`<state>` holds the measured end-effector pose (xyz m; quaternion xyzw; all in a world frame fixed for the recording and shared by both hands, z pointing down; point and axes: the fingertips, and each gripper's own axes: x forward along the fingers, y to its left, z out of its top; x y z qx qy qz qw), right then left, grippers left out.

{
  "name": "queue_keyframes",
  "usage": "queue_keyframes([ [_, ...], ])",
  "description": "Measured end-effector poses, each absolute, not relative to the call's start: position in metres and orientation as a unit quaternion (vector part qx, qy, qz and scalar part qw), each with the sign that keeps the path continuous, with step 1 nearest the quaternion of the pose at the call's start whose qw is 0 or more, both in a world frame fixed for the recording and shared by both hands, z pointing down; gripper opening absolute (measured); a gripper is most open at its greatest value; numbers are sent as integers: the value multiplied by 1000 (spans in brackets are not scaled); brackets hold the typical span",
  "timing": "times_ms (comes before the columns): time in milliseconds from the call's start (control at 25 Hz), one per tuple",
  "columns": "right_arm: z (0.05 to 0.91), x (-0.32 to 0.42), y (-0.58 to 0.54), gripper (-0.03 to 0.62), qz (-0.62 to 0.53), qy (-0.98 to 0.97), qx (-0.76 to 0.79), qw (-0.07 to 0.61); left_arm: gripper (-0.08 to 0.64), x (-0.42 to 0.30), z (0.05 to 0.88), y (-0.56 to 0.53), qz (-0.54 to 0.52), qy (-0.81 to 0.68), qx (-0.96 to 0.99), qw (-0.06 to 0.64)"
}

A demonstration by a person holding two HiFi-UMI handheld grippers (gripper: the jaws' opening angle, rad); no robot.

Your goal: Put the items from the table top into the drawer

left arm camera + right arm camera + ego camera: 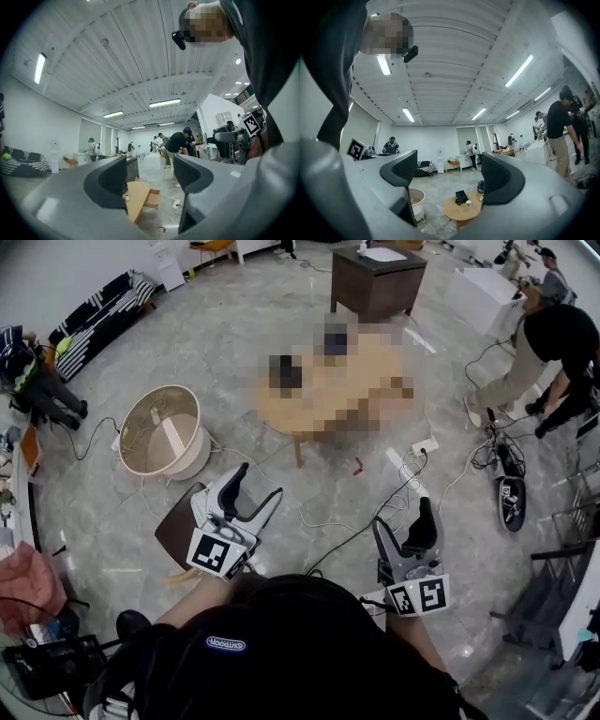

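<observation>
A round wooden table [461, 211] stands a few steps ahead on the floor. On it lie a black flat item [461, 196], a small white cup [468, 203] and a dark round item [480, 186]. In the head view a mosaic covers most of the table [298, 448]. Its wooden drawer [152, 199] is pulled out at the side. My left gripper [255, 487] and right gripper [404, 527] are held close to my body, far from the table. Both are open with nothing between the jaws. The left gripper [150, 176] and right gripper [447, 173] look toward the table.
A round white tub [164, 432] stands on the floor at left, with a brown stool [178, 526] nearer me. Cables and a power strip [424, 444] lie right of the table. A dark cabinet [375, 282] is behind it. People [553, 343] work at far right.
</observation>
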<state>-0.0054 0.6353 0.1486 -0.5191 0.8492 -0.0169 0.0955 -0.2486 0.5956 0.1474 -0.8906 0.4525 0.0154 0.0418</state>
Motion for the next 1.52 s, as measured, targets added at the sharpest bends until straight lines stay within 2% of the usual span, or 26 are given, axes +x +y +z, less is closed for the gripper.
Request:
queue_keyframes([
  [320,151,47,639,442,-22,827,-552,105,313,-225,151,598,-10,447,-894,37],
  [640,156,47,642,440,-10,841,-534,85,313,-189,152,588,-12,423,-905,35],
  [920,161,52,624,432,-35,843,-526,105,313,-158,159,563,-6,389,-921,21],
  [1160,157,45,609,428,-19,842,-530,95,313,-163,160,534,8,390,-921,6],
  [1520,163,-4,539,413,-16,858,-509,70,313,-201,182,462,6,401,-916,-11],
])
